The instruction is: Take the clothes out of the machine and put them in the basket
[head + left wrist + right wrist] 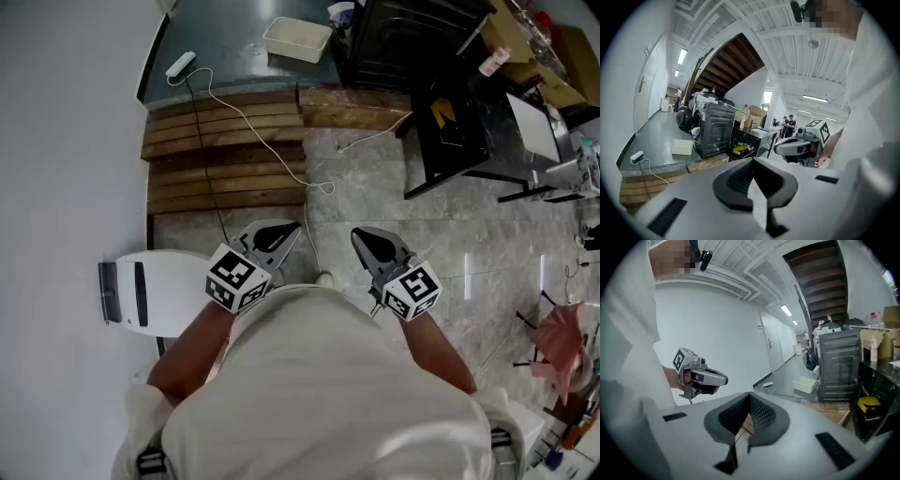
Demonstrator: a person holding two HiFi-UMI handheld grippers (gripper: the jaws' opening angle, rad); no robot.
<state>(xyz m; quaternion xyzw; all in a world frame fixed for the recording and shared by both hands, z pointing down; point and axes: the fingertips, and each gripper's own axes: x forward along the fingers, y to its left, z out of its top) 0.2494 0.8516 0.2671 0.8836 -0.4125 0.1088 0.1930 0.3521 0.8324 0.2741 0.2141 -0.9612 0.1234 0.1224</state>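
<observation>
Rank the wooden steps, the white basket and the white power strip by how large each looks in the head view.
1. Wooden steps: by far the largest.
2. White basket.
3. White power strip: the smallest.
The basket and the strip lie on the same floor, about equally far from the camera, so their order looks safe.

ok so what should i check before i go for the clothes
1. Left tongs empty and shut: ok.
2. Right tongs empty and shut: ok.
3. Machine within reach: not ok, it stands beyond the wooden steps.
4. Basket ready: ok, it sits on the floor beside the machine and looks empty.
5. Path safe: not ok, a white cable trails across the steps.
6. Clothes inside the machine: cannot tell from here.
</observation>
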